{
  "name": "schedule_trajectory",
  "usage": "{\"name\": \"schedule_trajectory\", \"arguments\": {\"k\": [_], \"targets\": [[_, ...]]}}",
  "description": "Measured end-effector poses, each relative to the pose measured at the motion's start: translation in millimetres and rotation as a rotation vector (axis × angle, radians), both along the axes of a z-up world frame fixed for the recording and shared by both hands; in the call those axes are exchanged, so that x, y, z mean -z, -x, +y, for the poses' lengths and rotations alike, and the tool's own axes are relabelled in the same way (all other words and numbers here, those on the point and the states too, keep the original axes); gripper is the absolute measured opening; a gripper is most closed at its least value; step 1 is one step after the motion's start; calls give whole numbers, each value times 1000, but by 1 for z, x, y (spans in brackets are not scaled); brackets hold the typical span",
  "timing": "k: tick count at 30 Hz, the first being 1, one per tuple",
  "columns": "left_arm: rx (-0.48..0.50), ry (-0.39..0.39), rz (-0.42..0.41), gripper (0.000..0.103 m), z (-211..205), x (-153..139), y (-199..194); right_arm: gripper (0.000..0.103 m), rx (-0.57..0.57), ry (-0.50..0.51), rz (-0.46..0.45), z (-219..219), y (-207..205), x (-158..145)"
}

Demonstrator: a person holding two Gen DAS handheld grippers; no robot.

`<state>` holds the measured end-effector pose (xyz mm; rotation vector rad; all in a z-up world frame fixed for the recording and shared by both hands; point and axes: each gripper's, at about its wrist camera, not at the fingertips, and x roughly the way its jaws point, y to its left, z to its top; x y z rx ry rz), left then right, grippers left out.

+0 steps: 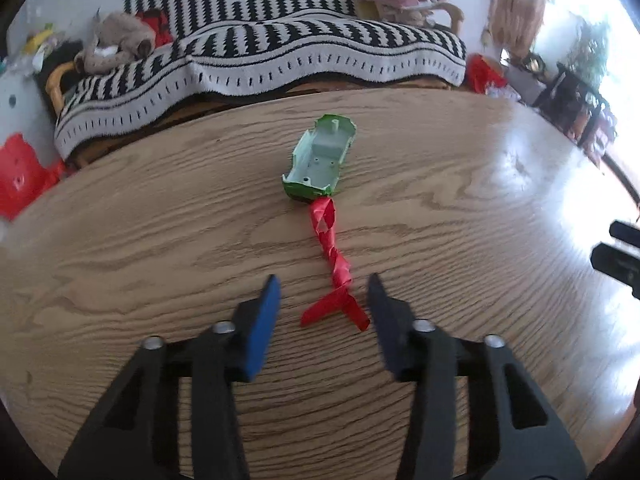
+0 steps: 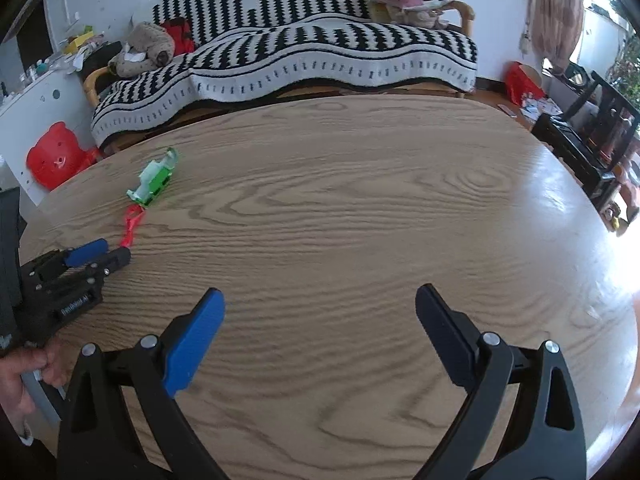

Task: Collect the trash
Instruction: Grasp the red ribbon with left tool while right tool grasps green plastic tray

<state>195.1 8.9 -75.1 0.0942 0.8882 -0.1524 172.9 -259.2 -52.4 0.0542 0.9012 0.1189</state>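
Observation:
A twisted red ribbon (image 1: 334, 264) lies on the wooden table (image 1: 160, 240), its near end between the fingers of my open left gripper (image 1: 324, 292). Beyond its far end lies a broken green plastic shell (image 1: 320, 158). In the right wrist view the ribbon (image 2: 131, 226) and the green shell (image 2: 152, 182) lie at the far left, with the left gripper (image 2: 110, 252) at the ribbon's near end. My right gripper (image 2: 320, 300) is open and empty above bare table, well to the right of both pieces.
A sofa under a black-and-white striped blanket (image 2: 320, 52) stands behind the table. A red plastic stool (image 2: 54, 156) sits on the floor at left. Dark furniture (image 2: 592, 136) stands at right. The table's far edge (image 2: 360, 98) curves round.

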Motion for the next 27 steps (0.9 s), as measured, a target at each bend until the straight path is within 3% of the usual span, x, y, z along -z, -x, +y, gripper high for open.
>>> {"name": "schedule_trajectory", "arguments": {"k": [2, 7, 12, 17, 22, 27], "targets": [[16, -14, -2, 25, -3, 0, -1, 93, -11, -5, 1, 10, -6, 2], [50, 9, 16, 14, -5, -3, 3, 93, -36, -22, 8, 34, -20, 6], [6, 52, 63, 12, 17, -7, 11, 93, -66, -53, 25, 59, -35, 11], [-63, 45, 71, 12, 46, -6, 20, 93, -109, -62, 56, 94, -51, 21], [-106, 59, 71, 12, 69, -7, 21, 93, -168, -14, 74, 145, -69, 29], [-133, 76, 71, 12, 80, -6, 20, 92, -145, 46, 63, 190, -104, 34]]}}
